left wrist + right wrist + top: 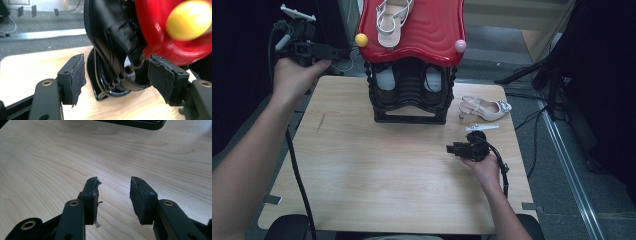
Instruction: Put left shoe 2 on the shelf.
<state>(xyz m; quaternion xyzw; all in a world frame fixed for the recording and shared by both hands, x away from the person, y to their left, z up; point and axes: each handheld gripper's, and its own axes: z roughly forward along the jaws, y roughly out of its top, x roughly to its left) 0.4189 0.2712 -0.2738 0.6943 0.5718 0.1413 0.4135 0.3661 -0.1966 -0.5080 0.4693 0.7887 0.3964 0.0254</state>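
The black shoe rack point(410, 95) of ribbed plastic stands at the far middle of the wooden table point(362, 175), under a glossy red wavy top point(422, 30) with a yellow ball point(361, 40). A white strappy sandal point(389, 22) on this top is cut off by the frame edge. The left gripper point(319, 51) is left of the rack, jaws apart and empty. The right gripper point(457, 148) is in front of the rack, also apart and empty, its torn pads point(93, 192) rough. A pale heeled shoe point(486, 109) lies right of the rack. Inside the rack, the contents are hard to see

You worked in a lab-style recording space: wooden surface point(362, 175), dark stand legs point(532, 75), cables point(532, 120) across grey floor point(562, 165).
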